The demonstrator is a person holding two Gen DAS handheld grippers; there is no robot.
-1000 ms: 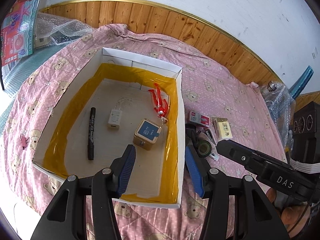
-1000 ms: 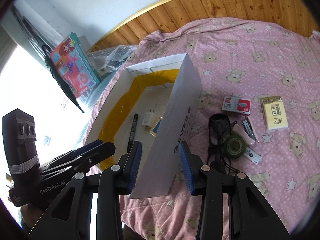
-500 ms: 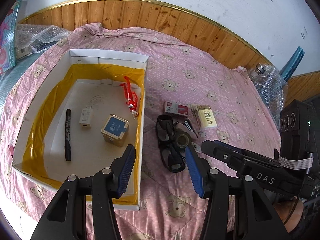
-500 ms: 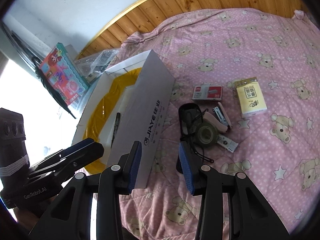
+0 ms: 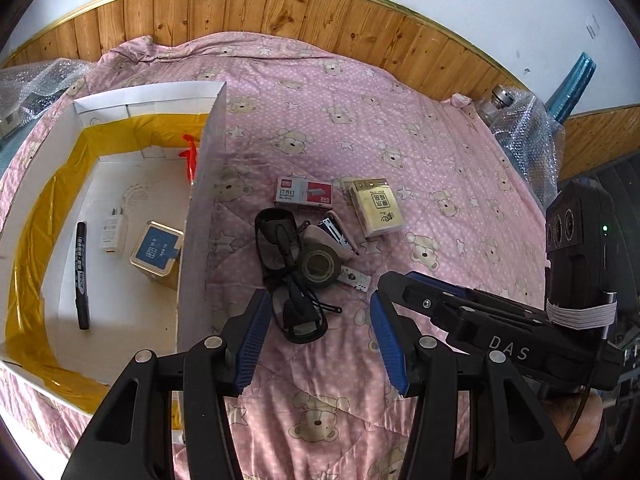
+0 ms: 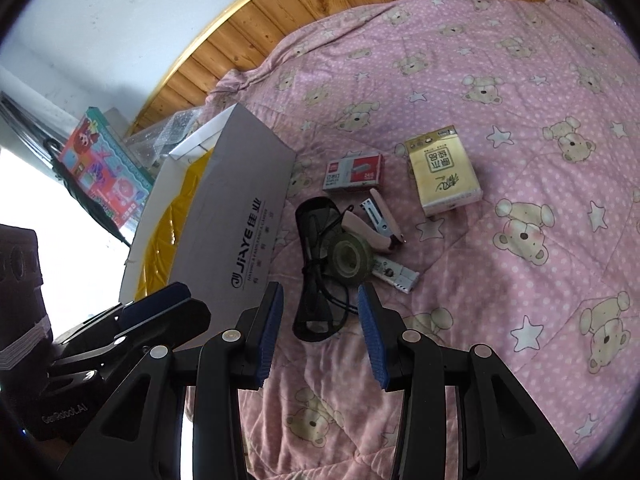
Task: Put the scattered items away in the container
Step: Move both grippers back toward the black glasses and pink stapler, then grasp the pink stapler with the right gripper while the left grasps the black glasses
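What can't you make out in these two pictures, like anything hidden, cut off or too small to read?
- Red toy, left wrist view: mostly hidden behind the box wall.
- Box contents, right wrist view: blocked by the box's outer wall.
- White strip, both views: partly under the tape roll; its print is too small to read.
- Marker label, left wrist view: too small to read.
- Dark glasses: near end lies between the gripper fingers, contact unclear.

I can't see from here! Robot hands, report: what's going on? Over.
Left gripper and right gripper open, empty. Both above sunglasses on quilt. Tape roll overlaps glasses. Box to the left.
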